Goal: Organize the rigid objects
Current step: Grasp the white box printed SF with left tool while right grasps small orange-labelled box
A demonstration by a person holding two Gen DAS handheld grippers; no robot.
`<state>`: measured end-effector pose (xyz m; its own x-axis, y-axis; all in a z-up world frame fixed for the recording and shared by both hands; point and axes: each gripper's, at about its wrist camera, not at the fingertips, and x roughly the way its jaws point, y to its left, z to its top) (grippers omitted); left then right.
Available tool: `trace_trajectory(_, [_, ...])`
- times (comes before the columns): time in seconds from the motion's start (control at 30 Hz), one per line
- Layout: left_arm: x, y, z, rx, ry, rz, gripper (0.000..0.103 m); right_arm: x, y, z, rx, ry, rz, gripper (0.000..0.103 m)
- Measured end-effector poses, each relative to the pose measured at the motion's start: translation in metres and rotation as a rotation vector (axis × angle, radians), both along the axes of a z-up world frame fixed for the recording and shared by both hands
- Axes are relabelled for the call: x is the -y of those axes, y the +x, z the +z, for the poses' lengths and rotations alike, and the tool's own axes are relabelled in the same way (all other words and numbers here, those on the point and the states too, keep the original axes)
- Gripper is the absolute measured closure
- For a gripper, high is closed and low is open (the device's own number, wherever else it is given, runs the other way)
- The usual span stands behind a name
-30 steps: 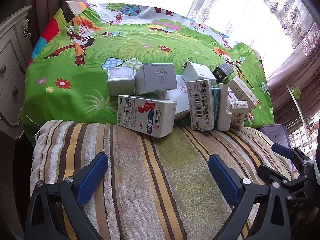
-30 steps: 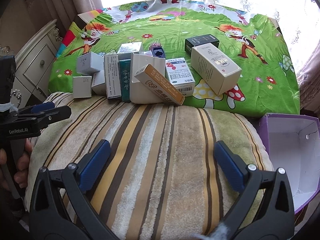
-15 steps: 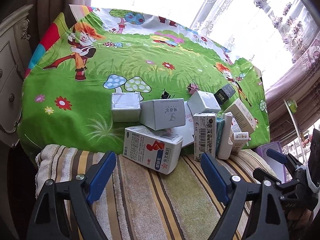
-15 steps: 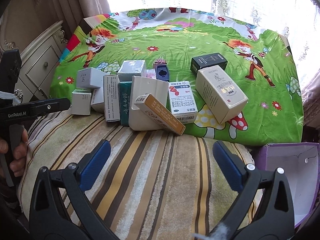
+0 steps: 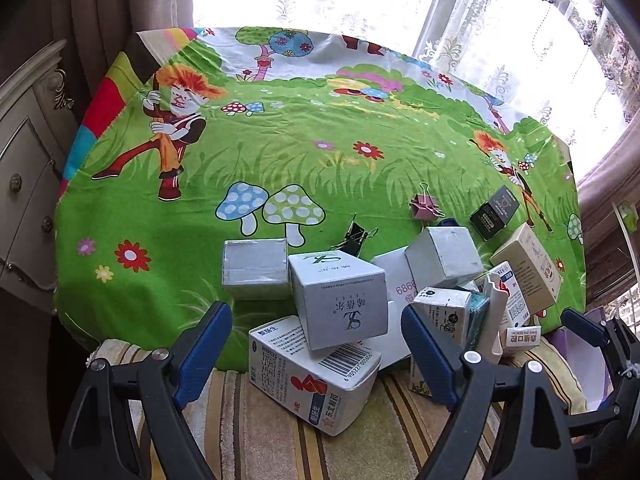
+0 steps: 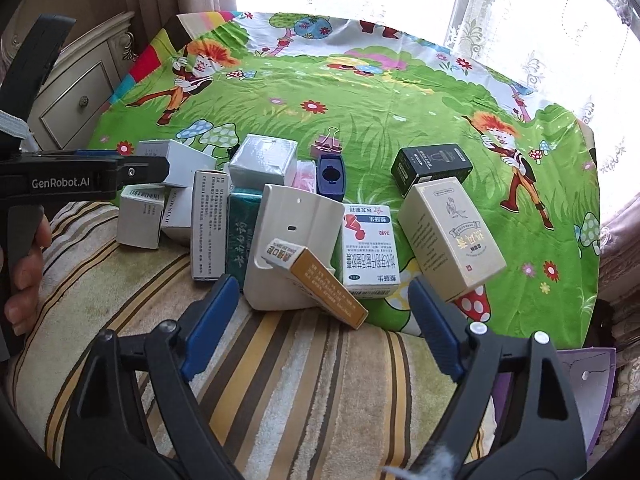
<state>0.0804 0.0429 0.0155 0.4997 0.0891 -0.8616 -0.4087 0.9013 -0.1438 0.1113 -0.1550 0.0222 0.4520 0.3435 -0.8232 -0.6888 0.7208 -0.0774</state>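
Cartons crowd the left wrist view: the left gripper (image 5: 316,350), jaws wide and just narrowed, holds nothing yet straddles a tilted grey carton (image 5: 340,300) stacked on a barcoded box (image 5: 316,376); pinch flat faces squarely. In the right wrist view, the right gripper (image 6: 320,316), likewise released and just narrowing, frames a slanting orange carton (image 6: 320,284) against a smooth plastic holder (image 6: 292,224).

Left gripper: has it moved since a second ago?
Yes. The left gripper has advanced toward the boxes: its pads, earlier over the striped towel, now flank the red-and-white box at the cloth's edge. Its jaws narrowed slightly but grip nothing.
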Motion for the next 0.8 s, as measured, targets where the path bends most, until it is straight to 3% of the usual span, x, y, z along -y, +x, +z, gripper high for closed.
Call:
trace_trajectory(0.1, [-0.001,0.003,-0.004,-0.012,0.003,0.01,0.016,-0.01,0.003,-0.002,0.023,-0.023,0.042,0.015])
trace_trajectory(0.3, [-0.002,0.007,-0.009,-0.028,0.014,0.02,0.018,-0.015,0.009,-0.011,-0.041,-0.026,0.092,0.056])
trace_trajectory(0.4, [-0.002,0.009,-0.013,-0.033,0.001,0.015,0.031,-0.012,0.006,-0.011,-0.048,-0.015,0.102,0.07])
trace_trajectory(0.47, [-0.003,0.008,-0.015,-0.035,-0.009,0.016,0.048,-0.01,0.004,-0.01,-0.048,-0.014,0.098,0.072])
trace_trajectory(0.53, [-0.005,0.007,-0.016,-0.033,-0.025,0.02,0.057,-0.006,0.005,-0.008,-0.05,0.006,0.086,0.073])
trace_trajectory(0.8, [-0.01,-0.004,-0.013,0.013,-0.044,0.058,0.06,0.024,0.013,0.003,-0.094,0.134,-0.007,0.076])
